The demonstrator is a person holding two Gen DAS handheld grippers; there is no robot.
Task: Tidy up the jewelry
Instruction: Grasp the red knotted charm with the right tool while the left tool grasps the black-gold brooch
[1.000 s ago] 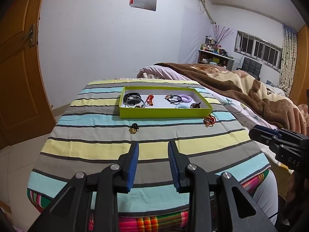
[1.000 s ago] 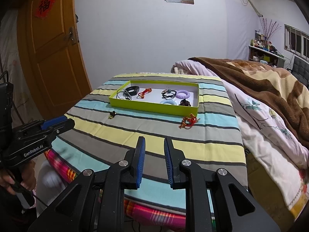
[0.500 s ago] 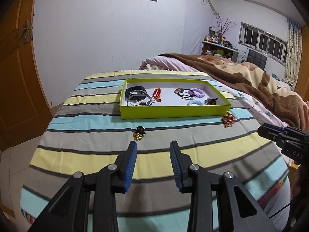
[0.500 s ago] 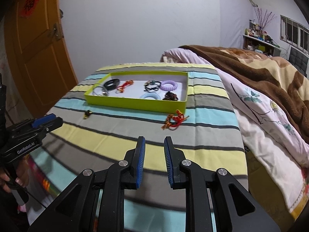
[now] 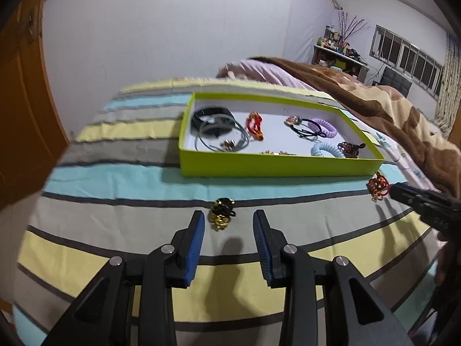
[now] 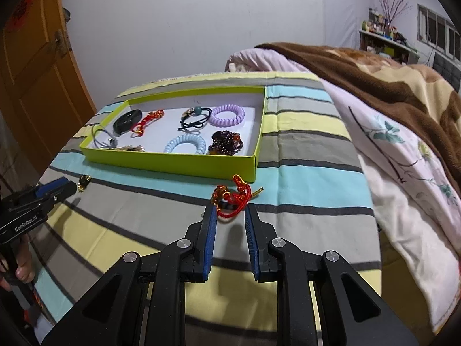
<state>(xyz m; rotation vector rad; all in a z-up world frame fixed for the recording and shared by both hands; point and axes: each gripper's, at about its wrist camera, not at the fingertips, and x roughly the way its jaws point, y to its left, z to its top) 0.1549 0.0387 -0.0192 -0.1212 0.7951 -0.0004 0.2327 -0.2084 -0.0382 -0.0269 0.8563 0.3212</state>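
A lime-green tray on the striped cloth holds several hair ties and bracelets. A black and gold piece lies on the cloth in front of the tray, just ahead of my open left gripper; it also shows in the right wrist view. A red cord bracelet lies by the tray's near right corner, at the tips of my open right gripper; it also shows in the left wrist view. Both grippers are empty.
The striped cloth covers a table that drops off at the near and side edges. A bed with a brown blanket lies to the right. An orange door stands at the left.
Both grippers have moved forward and down toward the cloth. The left has closed in on the black and gold piece, the right on the red cord bracelet. The right jaws have opened a little.
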